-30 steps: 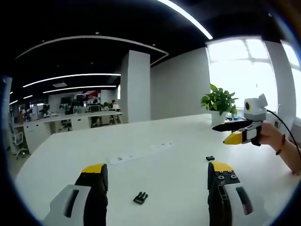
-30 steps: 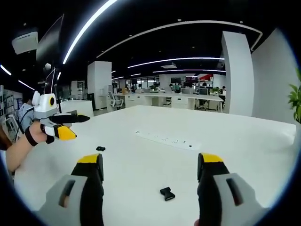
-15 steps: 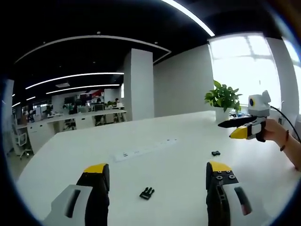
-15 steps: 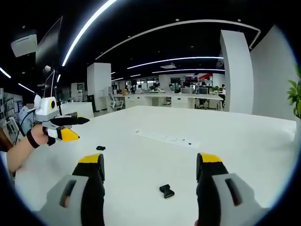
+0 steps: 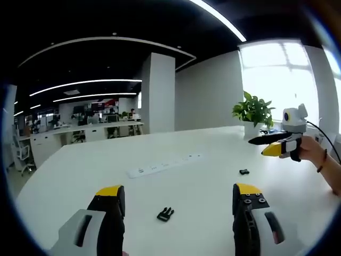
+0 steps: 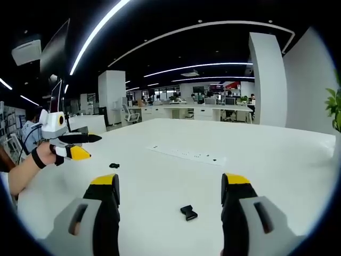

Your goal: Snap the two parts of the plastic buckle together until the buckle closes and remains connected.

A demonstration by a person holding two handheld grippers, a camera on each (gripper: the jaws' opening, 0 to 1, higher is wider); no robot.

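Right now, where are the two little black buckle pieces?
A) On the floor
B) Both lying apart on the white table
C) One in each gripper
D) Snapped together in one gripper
B: in the left gripper view the pronged buckle piece and the other buckle piece lie apart on the white table, and both the left gripper and the right gripper are open and empty.

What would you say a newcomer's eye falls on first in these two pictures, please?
Probably the wide white table with two small black buckle parts lying apart on it: the pronged part sits between the open left claw's jaws, the socket part between the open right claw's. Next come the potted plant at the table's far edge and the white power strip mid-table.
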